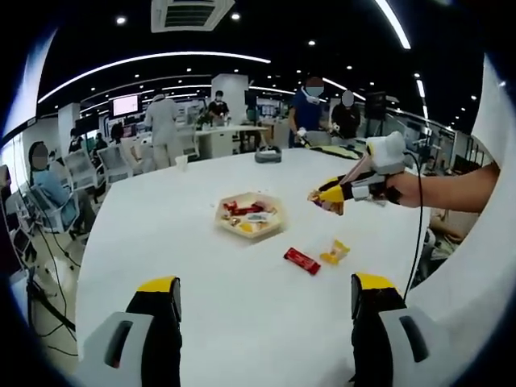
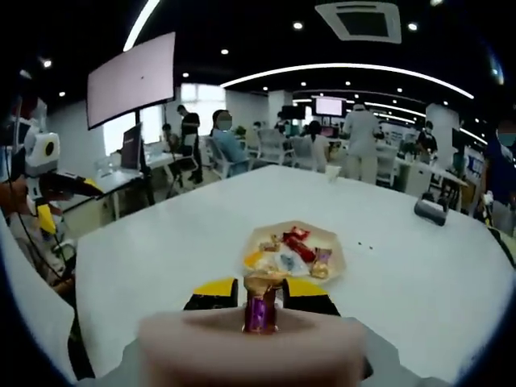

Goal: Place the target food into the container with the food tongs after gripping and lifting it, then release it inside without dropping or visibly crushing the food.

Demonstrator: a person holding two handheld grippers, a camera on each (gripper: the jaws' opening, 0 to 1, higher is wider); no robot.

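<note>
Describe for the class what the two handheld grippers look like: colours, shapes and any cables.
The left gripper has two black jaws capped with yellow tips on light grey bodies. The right gripper also has yellow-and-black jaws, joined to a white housing, with a thin dark cable hanging from it. In the right gripper view, its tips are yellow over black.

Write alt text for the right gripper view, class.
The right tongs pinch a purple-wrapped sweet upright, just short of a tray of wrapped sweets on a white table. People work at desks behind.
</note>
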